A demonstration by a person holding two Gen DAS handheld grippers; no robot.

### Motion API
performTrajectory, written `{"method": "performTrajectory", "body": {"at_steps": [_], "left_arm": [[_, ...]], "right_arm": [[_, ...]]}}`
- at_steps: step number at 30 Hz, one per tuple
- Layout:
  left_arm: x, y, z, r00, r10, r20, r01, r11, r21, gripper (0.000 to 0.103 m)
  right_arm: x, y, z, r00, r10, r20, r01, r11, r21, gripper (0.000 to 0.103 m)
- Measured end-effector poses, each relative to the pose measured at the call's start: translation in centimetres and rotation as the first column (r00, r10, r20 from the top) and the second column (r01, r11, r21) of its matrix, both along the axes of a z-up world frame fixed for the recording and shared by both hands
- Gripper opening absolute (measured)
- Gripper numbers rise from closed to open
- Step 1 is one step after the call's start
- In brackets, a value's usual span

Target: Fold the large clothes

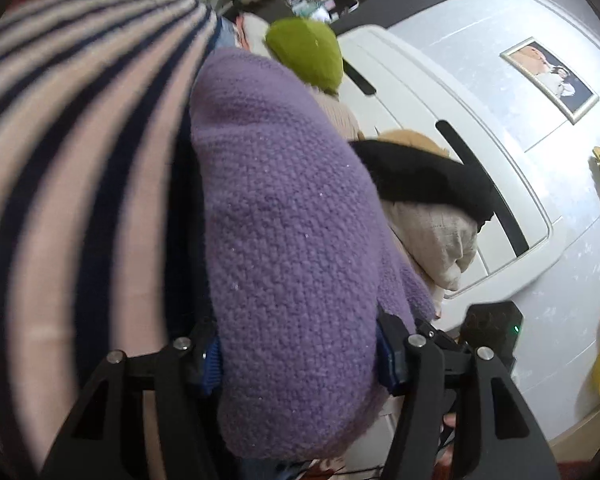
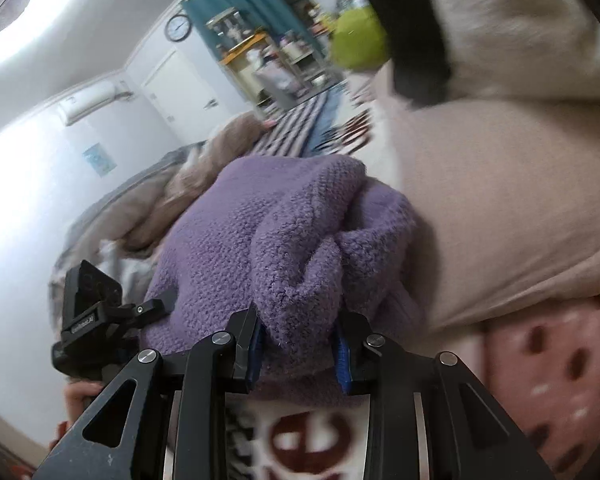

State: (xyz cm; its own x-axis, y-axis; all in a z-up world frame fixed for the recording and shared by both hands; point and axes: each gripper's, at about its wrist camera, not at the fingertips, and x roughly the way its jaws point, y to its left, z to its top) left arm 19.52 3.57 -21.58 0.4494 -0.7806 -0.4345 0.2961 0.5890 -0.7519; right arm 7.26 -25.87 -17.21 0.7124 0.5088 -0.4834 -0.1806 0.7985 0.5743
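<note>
— How far along are you with the folding?

— Early to middle, I judge. I have one purple knitted sweater [image 1: 284, 240] lifted, bunched and thick in my grip, not laid flat. No neat finished fold shows in either view. Other garments lie around: a striped garment [image 1: 80, 140] at the far left, a black garment [image 1: 424, 176] over a pale one to the right, and a beige garment [image 2: 500, 208] beside my right side. Whether any of those are done I cannot tell.

— Start on the left, then. What has your left gripper got?

— My left gripper [image 1: 300, 354] is clamped on the sweater. The knit bulges up between the two blue pads and fills the whole gap, swelling out ahead of the fingers.

— And the right?

— My right gripper [image 2: 300, 354] is also clenched on the same sweater, on a crumpled ridge of it that rises straight from between the pads. The rest of the knit heaps forward and leftward, toward the left gripper's body [image 2: 92, 312], which shows close by. So both pinches sit near each other on one bundle.
</note>
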Motion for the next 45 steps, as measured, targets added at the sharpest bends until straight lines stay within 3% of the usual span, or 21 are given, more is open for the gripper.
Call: {"method": "performTrajectory", "body": {"at_steps": [5,8,11,13,16,20,24,29,32,33,34,35,37,38,40,45], "left_arm": [[-3.2,6.0,0.7,0.999,0.05,-0.017,-0.049,0.994,0.094,0.063],[-4.2,7.7,-0.1,0.998,0.047,-0.044,-0.041,0.991,0.13,0.07],[-5.2,8.8,0.4,0.998,0.066,0.001,-0.065,0.988,0.137,0.088],[-5.1,9.7,0.4,0.997,0.071,0.004,-0.071,0.986,0.148,0.089],[-4.1,10.1,0.4,0.998,0.055,-0.023,-0.052,0.992,0.116,0.089],[-1.9,8.3,0.8,0.998,0.011,-0.055,-0.008,0.998,0.065,0.089],[0.9,7.4,0.2,0.993,-0.01,-0.121,0.022,0.995,0.098,0.09],[2.6,7.0,-0.7,0.986,-0.06,-0.155,0.071,0.995,0.069,0.09],[3.7,6.5,-2.0,0.975,-0.085,-0.205,0.09,0.996,0.014,0.092],[4.0,6.5,-2.5,0.973,-0.076,-0.22,0.076,0.997,-0.006,0.091],[4.1,6.4,-2.6,0.973,-0.06,-0.221,0.061,0.998,-0.005,0.084],[4.1,6.4,-2.4,0.978,-0.038,-0.204,0.04,0.999,0.007,0.075],[3.6,6.3,-1.6,0.985,-0.021,-0.172,0.025,0.999,0.021,0.066],[3.3,6.1,-0.7,0.99,-0.017,-0.143,0.023,0.999,0.042,0.062],[2.9,5.9,0.6,0.994,-0.011,-0.109,0.018,0.998,0.057,0.06],[2.0,6.6,5.3,1.0,0.001,0.012,-0.001,1.0,0.019,0.059]], "right_arm": [[1.0,5.0,-1.2,0.979,0.199,-0.031,-0.196,0.977,0.086,0.025],[1.4,5.9,-1.8,0.976,0.212,-0.046,-0.206,0.973,0.108,0.035],[1.2,5.3,-1.7,0.986,0.157,-0.06,-0.155,0.987,0.042,0.055],[0.7,4.6,-1.8,0.992,0.104,-0.069,-0.105,0.994,-0.009,0.075],[0.5,3.5,-3.0,0.986,0.107,-0.129,-0.1,0.993,0.063,0.083],[0.3,3.0,-6.0,0.974,0.115,-0.196,-0.061,0.963,0.263,0.083],[0.7,3.9,-6.2,0.972,0.136,-0.193,-0.079,0.958,0.277,0.085],[1.3,4.7,-6.6,0.969,0.126,-0.215,-0.056,0.95,0.306,0.085],[2.1,5.5,-6.9,0.966,0.137,-0.22,-0.055,0.939,0.34,0.084],[2.5,5.8,-7.0,0.966,0.147,-0.213,-0.061,0.93,0.363,0.081],[2.9,6.0,-7.0,0.966,0.155,-0.208,-0.063,0.917,0.393,0.073],[3.2,6.0,-7.0,0.967,0.156,-0.203,-0.06,0.908,0.414,0.067],[3.4,6.0,-6.6,0.973,0.141,-0.184,-0.051,0.905,0.423,0.052],[3.4,6.1,-6.0,0.977,0.135,-0.167,-0.058,0.913,0.404,0.05],[3.1,6.3,-4.4,0.983,0.129,-0.13,-0.074,0.928,0.365,0.042],[3.5,6.4,-0.8,0.987,0.156,-0.04,-0.129,0.917,0.377,0.039]]}}
